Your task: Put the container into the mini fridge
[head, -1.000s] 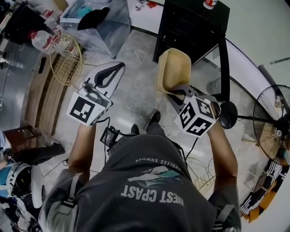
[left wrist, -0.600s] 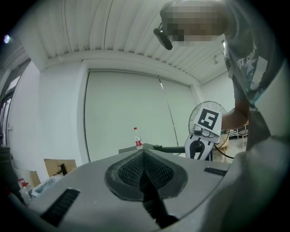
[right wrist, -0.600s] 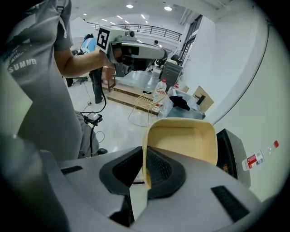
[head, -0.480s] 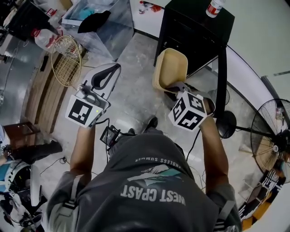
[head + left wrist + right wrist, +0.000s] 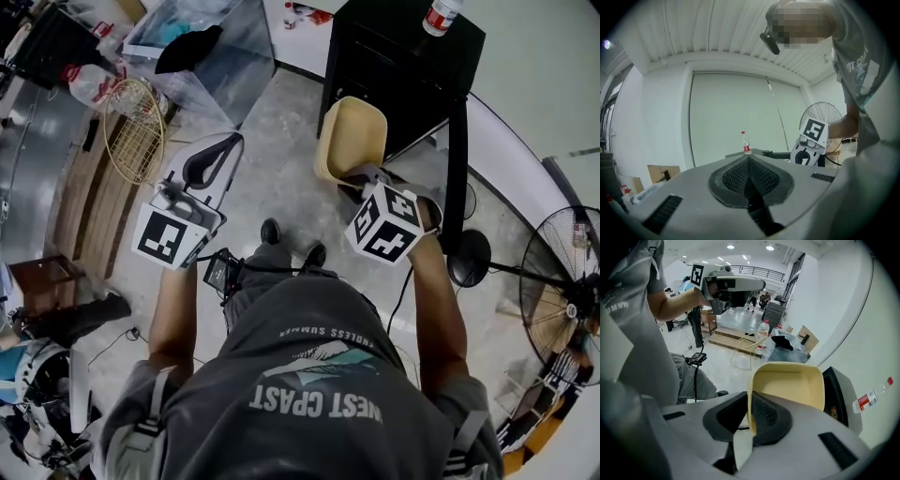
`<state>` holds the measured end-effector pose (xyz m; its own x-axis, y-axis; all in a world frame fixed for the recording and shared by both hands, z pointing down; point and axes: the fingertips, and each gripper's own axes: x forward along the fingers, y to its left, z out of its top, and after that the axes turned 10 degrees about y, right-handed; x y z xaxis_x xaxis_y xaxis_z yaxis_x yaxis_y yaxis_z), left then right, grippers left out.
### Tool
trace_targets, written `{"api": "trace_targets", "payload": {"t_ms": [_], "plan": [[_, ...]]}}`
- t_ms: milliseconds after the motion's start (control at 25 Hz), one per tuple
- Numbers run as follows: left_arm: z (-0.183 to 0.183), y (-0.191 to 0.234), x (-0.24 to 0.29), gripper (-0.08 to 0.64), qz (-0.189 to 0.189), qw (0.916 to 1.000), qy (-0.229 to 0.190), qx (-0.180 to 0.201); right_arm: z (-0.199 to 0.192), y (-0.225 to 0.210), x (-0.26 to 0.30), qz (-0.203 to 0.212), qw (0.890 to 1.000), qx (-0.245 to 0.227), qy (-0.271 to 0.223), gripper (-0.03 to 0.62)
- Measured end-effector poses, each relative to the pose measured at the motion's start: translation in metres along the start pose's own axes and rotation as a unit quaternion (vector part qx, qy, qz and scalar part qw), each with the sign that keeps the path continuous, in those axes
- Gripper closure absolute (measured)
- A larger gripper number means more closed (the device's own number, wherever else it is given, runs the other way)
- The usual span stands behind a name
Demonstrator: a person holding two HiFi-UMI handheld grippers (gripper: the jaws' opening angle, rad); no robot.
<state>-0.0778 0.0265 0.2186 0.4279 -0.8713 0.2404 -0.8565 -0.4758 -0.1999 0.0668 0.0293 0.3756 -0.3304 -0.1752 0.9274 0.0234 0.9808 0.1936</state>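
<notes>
The container (image 5: 354,141) (image 5: 787,385), a cream plastic tub with rounded corners, hangs in the air above the floor (image 5: 281,197), outside the mini fridge (image 5: 403,66) (image 5: 841,394) and close to that black box's front lower edge as the head view shows it. It stands tilted on edge, its hollow turned up toward the person, and its near wall is caught in the right gripper (image 5: 361,180) (image 5: 751,416). The right arm reaches forward from the shoulder with the forearm nearly straight, and the gripper slants steeply down toward the floor, its marker cube facing up. Its jaws are clamped narrowly on the tub's thin side wall: one ribbed pad lies inside the hollow and the other against the outer face, so the rest of the tub juts out beyond the jaw tips toward the fridge. The left arm is also held forward, bent a little at the elbow, with the left gripper (image 5: 214,161) (image 5: 747,173) pointing level out over the floor, well apart from the tub. Its jaws are pressed together tip to tip with nothing between them. A bottle (image 5: 439,14) (image 5: 746,146) with a red label stands on the fridge's top near its far edge. A standing fan (image 5: 562,272) (image 5: 820,115) is off to the person's right, and a wire basket (image 5: 136,127) (image 5: 745,350) sits on the floor to the left, beside a low wooden platform (image 5: 89,202).
</notes>
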Motion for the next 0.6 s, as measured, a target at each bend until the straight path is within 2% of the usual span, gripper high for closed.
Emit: {"api": "trace_targets", "payload": {"t_ms": [600], "plan": [[0.000, 0.063, 0.083, 0.546, -0.087, 0.9956, -0.037, -0.006, -0.002, -0.059, 0.028, -0.017, 0.996, 0.061, 0.061, 0.541]]}}
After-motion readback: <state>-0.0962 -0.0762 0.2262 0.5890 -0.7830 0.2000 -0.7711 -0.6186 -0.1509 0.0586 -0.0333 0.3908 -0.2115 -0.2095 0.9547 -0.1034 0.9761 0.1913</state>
